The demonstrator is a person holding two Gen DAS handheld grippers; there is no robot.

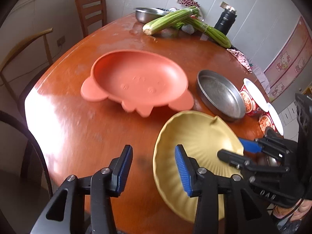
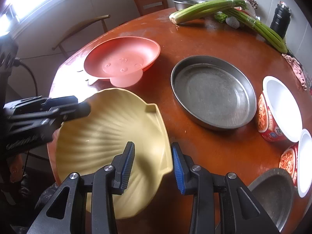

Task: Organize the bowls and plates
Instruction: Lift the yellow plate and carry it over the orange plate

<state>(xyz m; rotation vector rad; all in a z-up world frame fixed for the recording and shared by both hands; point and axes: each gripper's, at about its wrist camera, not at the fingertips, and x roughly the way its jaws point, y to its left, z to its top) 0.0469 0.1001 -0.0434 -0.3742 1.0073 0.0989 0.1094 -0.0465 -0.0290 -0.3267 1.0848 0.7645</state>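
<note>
A yellow shell-shaped plate (image 1: 197,142) lies near the table's front edge; it also shows in the right wrist view (image 2: 101,132). My left gripper (image 1: 154,167) is open, its fingers straddling the plate's left rim. My right gripper (image 2: 153,164) is open, its fingers straddling the plate's right rim. A pink animal-shaped plate (image 1: 136,80) sits mid-table, also in the right wrist view (image 2: 122,58). A round metal pan (image 1: 220,95) lies to its right, also in the right wrist view (image 2: 212,91).
Two red instant-noodle bowls (image 2: 278,109) stand at the right edge. A grey bowl (image 2: 273,193) is at the near right. Celery (image 2: 206,9), a steel bowl (image 1: 150,14) and a black flask (image 2: 280,19) are at the back. Chairs (image 1: 91,9) stand behind the table.
</note>
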